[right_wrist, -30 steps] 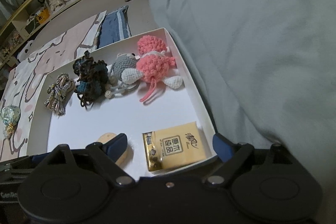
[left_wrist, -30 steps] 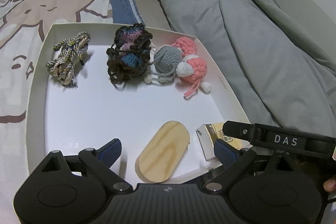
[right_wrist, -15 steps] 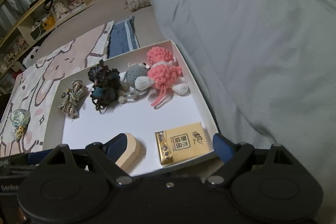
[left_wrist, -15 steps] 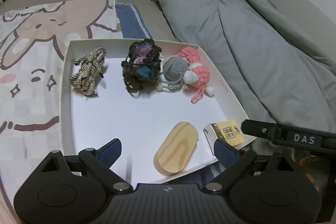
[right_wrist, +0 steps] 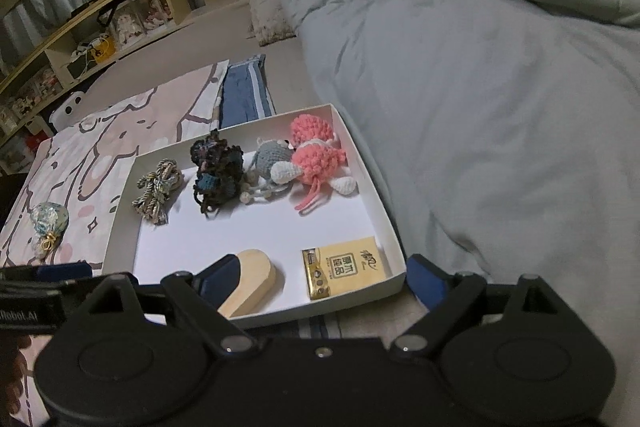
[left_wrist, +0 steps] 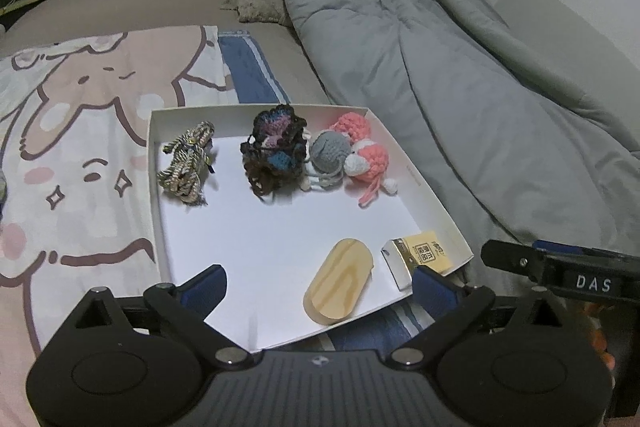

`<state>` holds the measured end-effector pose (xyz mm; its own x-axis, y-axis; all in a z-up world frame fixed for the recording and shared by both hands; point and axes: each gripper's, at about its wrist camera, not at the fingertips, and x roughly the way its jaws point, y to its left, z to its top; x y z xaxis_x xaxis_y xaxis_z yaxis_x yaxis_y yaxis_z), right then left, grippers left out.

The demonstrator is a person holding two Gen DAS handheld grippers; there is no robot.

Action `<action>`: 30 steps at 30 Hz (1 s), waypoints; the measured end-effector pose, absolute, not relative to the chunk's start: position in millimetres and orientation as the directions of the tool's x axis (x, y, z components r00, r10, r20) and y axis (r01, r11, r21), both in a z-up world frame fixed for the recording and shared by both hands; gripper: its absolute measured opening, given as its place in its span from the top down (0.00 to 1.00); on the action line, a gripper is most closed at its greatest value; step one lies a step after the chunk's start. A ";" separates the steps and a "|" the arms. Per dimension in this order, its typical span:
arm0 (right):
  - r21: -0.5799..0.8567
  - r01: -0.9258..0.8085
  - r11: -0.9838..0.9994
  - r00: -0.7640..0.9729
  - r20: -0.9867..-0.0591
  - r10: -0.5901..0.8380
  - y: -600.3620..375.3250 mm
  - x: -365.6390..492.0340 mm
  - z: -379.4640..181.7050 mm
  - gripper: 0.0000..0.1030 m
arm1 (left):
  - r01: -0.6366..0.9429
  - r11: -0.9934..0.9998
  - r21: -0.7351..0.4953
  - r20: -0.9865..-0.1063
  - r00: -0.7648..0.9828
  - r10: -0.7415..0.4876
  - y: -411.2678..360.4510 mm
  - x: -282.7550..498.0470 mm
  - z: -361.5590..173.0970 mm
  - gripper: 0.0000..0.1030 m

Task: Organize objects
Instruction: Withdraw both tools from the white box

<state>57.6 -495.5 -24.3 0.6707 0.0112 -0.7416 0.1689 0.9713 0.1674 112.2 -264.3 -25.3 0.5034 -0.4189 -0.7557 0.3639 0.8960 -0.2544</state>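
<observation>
A white shallow box lies on the bed. It holds a braided cord bundle, a dark crochet piece, a grey crochet toy, a pink crochet toy, a wooden oval block and a yellow tissue pack. My left gripper and right gripper are both open and empty, above the box's near edge.
A small blue-white pouch lies on the cartoon-print blanket left of the box. A grey duvet fills the right side. A blue striped cloth lies behind the box. Shelves stand at the back.
Both grippers have pulled back and up from the box, so the box looks smaller and farther. The objects in it have not moved.
</observation>
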 end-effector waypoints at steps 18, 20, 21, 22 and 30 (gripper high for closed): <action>0.134 0.187 0.973 0.716 -0.697 -0.042 -473.3 29.4 -12.0 0.00 | 0.358 0.909 -0.213 -0.735 0.554 -0.390 -220.6 103.6 -14.6 0.00; 0.130 0.188 0.973 0.716 -0.697 -0.045 -471.1 29.8 -11.6 0.00 | 0.356 0.910 -0.211 -0.731 0.560 -0.389 -215.4 103.9 -13.7 0.00; 0.131 0.190 0.973 0.716 -0.697 -0.046 -470.1 30.2 -11.5 0.00 | 0.355 0.911 -0.211 -0.730 0.563 -0.388 -213.0 104.2 -13.5 0.00; 0.132 0.191 0.973 0.717 -0.696 -0.046 -469.3 30.5 -11.9 0.00 | 0.354 0.911 -0.212 -0.728 0.564 -0.389 -209.8 104.8 -13.3 0.00; 0.129 0.191 0.973 0.717 -0.695 -0.049 -455.5 38.3 -11.7 0.00 | 0.330 0.919 -0.214 -0.720 0.582 -0.377 -181.0 112.7 -11.7 0.00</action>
